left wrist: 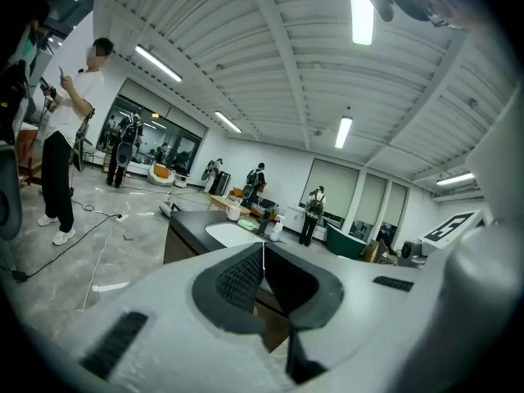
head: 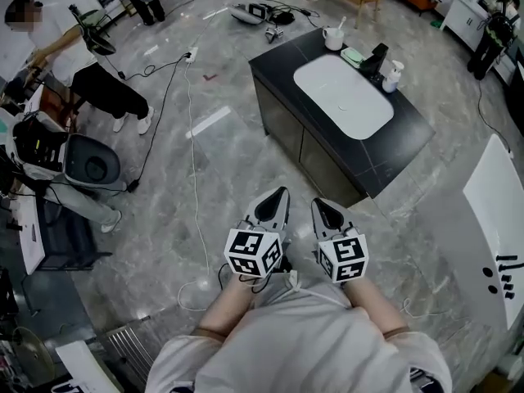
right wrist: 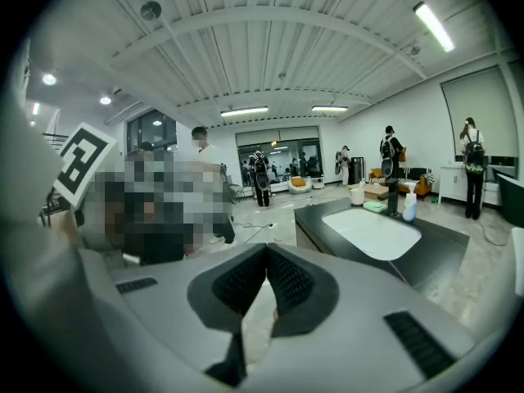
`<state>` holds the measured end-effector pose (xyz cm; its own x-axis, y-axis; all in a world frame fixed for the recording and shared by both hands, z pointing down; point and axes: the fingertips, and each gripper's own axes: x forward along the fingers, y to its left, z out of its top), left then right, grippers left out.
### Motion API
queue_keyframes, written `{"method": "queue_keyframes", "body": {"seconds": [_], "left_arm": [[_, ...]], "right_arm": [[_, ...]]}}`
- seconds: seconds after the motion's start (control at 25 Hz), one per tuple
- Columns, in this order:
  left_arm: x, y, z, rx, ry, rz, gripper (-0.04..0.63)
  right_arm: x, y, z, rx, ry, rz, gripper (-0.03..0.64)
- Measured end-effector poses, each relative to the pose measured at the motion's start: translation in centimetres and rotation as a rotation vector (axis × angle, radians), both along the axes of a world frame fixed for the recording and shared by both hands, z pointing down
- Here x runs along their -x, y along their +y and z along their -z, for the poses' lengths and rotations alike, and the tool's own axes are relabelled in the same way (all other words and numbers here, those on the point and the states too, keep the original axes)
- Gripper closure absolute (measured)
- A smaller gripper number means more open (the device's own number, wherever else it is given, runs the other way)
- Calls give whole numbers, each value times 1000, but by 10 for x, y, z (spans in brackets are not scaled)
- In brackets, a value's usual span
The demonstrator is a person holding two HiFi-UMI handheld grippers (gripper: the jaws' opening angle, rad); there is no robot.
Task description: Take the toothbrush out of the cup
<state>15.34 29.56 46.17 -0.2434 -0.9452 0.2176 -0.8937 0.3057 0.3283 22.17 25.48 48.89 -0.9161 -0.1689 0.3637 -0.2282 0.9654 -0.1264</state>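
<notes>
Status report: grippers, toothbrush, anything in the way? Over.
Left gripper and right gripper both shut, empty, held near the body. Toothbrush standing in cup on counter's far corner, untouched. Only floor between, nothing blocking.

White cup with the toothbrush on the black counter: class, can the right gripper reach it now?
Probably not yet: the right gripper hangs by the person's body; the white cup stands at the black counter's far end. Nothing blocks the way.
</notes>
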Motion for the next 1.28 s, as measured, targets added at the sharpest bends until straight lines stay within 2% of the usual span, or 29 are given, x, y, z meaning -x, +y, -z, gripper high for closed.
{"method": "queue_keyframes", "body": {"seconds": [0.12, 0.32, 0.52, 0.84, 1.08, 1.28], "left_arm": [[45, -5, -2, -1, 16, -14, 575], [124, 0, 2, 4, -2, -18, 575], [180, 19, -6, 23, 5, 15, 575], [224, 28, -25, 54, 54, 43, 575], [245, 3, -31, 64, 49, 44, 575], [268, -37, -34, 81, 30, 26, 575]], "right_arm": [[43, -5, -1, -9, 16, -13, 591], [119, -3, 4, -23, 13, -16, 591], [175, 5, -1, -9, 13, -11, 590], [218, 5, -11, 4, 46, -8, 589], [242, -21, -19, 18, 45, -6, 589], [272, -61, -23, 30, 30, -4, 590]]}}
